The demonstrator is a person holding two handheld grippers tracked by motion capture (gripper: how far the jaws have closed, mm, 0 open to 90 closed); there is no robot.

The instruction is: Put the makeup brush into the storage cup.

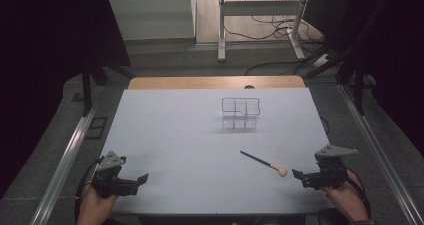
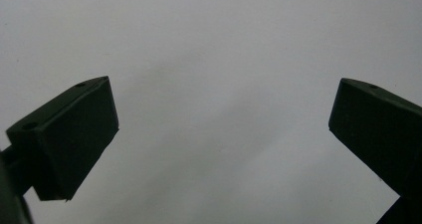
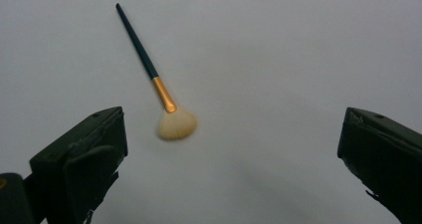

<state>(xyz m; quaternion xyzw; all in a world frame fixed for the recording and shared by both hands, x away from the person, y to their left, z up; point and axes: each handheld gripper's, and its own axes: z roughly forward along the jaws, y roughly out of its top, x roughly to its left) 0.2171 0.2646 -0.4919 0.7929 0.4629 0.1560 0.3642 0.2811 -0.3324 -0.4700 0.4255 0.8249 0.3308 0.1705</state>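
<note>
A makeup brush (image 1: 263, 163) lay near the desk's (image 1: 175, 135) front right corner; the right claw (image 1: 300, 175) and left claw (image 1: 142, 179) both gaped wide, holding nothing.

Dim, even light; soft shadows, dark surroundings, slightly blurred close-ups.

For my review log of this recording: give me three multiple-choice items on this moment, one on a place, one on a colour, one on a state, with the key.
1. Where does the brush lie?
A. inside the clear organiser
B. flat on the table, nearer the right gripper
C. between the left gripper's jaws

2. What colour is the brush's ferrule?
A. gold
B. red
C. white

3. How do the left gripper jaws stand?
A. shut on the brush
B. shut on nothing
C. open on nothing

Key: B, it lies on the white top ahead of that gripper; A, a gold band joins handle and bristles; C, bare table shows between them.
</note>
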